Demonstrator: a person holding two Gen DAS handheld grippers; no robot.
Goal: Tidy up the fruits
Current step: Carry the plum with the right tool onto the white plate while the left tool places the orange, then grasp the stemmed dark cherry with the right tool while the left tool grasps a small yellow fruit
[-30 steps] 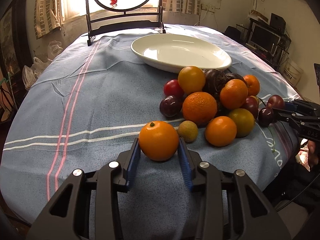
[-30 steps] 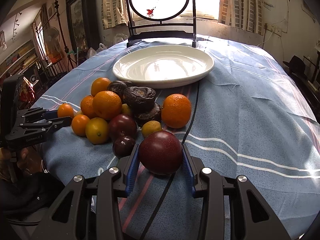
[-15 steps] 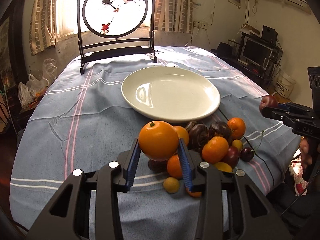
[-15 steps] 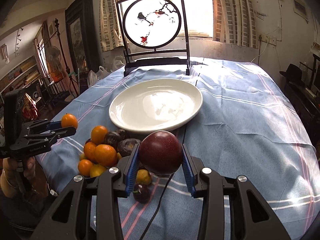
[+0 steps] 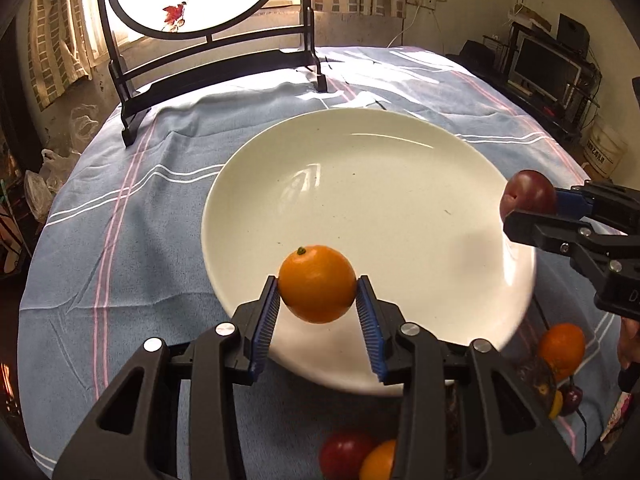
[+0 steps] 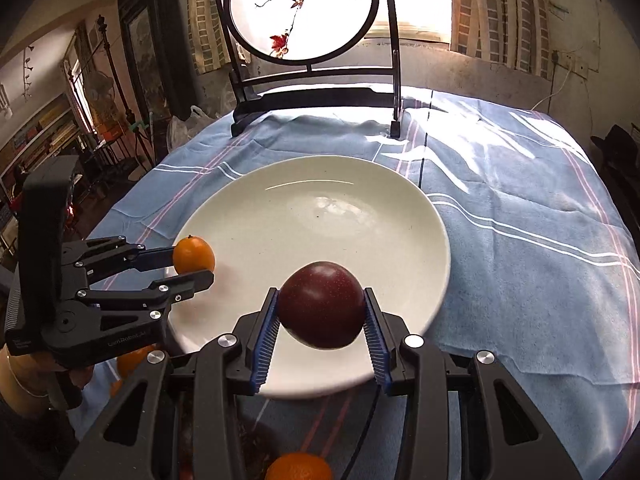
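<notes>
The left gripper (image 5: 317, 308) squeezes a round orange (image 5: 317, 284) between its blue pads and holds it up over the near edge of the big white plate (image 5: 400, 200). The right gripper (image 6: 322, 322) squeezes a dark red fruit (image 6: 322, 304) the same way, over the near edge of the plate too. The plate sits on a blue striped tablecloth (image 6: 520, 220). More fruits (image 5: 560, 350) lie on the cloth by the plate's near edge.
</notes>
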